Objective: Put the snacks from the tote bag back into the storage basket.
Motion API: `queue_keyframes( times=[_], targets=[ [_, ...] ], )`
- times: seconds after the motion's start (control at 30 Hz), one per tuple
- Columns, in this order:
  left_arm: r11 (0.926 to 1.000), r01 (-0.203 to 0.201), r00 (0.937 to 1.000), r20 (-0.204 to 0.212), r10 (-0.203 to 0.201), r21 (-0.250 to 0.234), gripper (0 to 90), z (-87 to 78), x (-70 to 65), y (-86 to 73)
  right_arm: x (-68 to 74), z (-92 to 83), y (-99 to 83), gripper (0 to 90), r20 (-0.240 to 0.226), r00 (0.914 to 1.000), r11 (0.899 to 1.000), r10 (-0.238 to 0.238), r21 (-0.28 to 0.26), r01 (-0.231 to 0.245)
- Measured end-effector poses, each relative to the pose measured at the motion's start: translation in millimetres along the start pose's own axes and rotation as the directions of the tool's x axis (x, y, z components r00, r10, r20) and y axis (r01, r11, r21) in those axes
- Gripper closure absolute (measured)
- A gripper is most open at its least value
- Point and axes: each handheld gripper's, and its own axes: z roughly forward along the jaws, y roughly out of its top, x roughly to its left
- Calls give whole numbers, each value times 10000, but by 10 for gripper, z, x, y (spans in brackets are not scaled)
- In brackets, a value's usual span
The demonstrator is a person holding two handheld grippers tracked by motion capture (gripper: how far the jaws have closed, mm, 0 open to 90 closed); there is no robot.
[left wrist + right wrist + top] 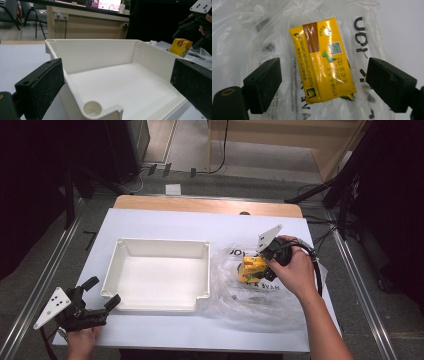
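A yellow drink carton [252, 269] [323, 60] lies on a crumpled clear plastic bag [240, 300] [249, 30] at the table's right. My right gripper [263, 264] [323, 82] points down over it. The jaws are open on either side of the carton, with a gap at each pad. A white rectangular tray [162, 241] [100, 52] stands empty at the table's middle. My left gripper [106, 291] [117, 85] rests open at the tray's near left corner, holding nothing. In the left gripper view the carton [180, 47] shows beyond the tray's far wall, under the right gripper [197, 27].
A white sheet [165, 220] covers the table, with a wooden strip [207, 206] along the far edge. Black stands and cables [345, 195] flank the table on the floor. Bare sheet lies left of the tray and along the near edge.
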Motion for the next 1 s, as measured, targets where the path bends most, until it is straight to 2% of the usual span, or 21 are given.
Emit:
queue_keyframes(
  times=[0.2, 0.3, 0.37, 0.53, 0.7, 0.9, 1.0],
  targets=[
    [10000, 11, 10000, 25, -11, 6, 0, 1, 2, 0, -3, 77, 81, 247, -92, 9988, 9975, -479, 508, 484],
    [10000, 34, 10000, 30, -34, -3, 0, 2, 2, 0, -14, 99, 111, 286, -146, 9982, 9955, -576, 745, 585],
    [10000, 27, 10000, 22, -27, -9, 0, 1, 6, 1, -24, 108, 121, 333, -279, 9971, 9951, -707, 672, 724],
    [10000, 73, 10000, 21, -73, -22, 0, -1, 8, 1, -11, 161, 160, 375, -435, 9936, 9871, -1042, 1180, 1086],
    [10000, 77, 10000, 52, -77, 2, 0, -2, 12, 2, -14, 200, 209, 435, -502, 9885, 9797, -1425, 1350, 1481],
    [10000, 92, 9999, 60, -92, -6, 0, -3, 14, 2, -11, 228, 223, 467, -550, 9880, 9781, -1443, 1434, 1509],
    [10000, 96, 9999, 99, -96, 5, 0, -1, 16, 3, -13, 208, 218, 509, -768, 9870, 9779, -1411, 1445, 1510]
  ],
)
